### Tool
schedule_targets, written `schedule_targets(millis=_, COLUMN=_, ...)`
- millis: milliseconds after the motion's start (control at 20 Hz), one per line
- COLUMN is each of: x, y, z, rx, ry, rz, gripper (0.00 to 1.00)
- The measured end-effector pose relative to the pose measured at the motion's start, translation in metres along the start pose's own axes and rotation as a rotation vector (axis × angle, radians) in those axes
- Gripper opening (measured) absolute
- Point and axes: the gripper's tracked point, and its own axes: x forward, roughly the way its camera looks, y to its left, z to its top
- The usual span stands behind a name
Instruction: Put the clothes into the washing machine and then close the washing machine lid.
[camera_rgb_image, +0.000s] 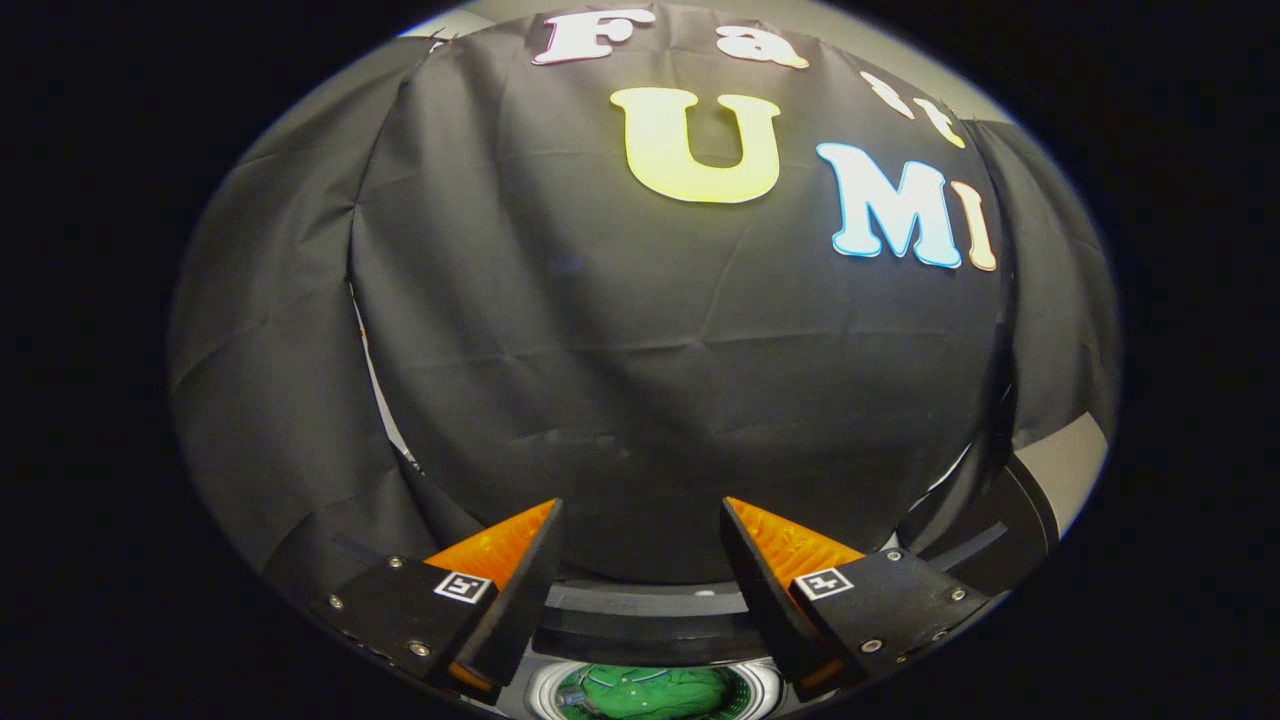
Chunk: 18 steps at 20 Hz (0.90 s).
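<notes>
The green clothes (650, 692) lie in the washing machine drum (540, 690), below and between the fingers. The gripper (640, 520) is wide open and holds nothing

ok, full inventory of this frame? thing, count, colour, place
garment: one, green, lying inside the washing machine drum, below and between the fingers.
washing machine drum: one, pale metallic rim, opening seen from above, under the gripper.
washing machine top: one, dark, band just beyond the drum, between the fingers.
booth wall: one, black cloth, straight ahead beyond the fingers.
gripper: one, fingers open with a wide gap, holding nothing, above the drum.
</notes>
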Motion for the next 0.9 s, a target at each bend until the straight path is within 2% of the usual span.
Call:
schedule_targets(millis=650, x=-0.073, y=0.012, z=-0.047, rx=0.004, ry=-0.034, rz=0.050, gripper=0.93)
schedule_targets(millis=900, x=-0.099, y=0.013, z=-0.087, rx=0.006, ry=-0.006, rz=0.057, gripper=0.94)
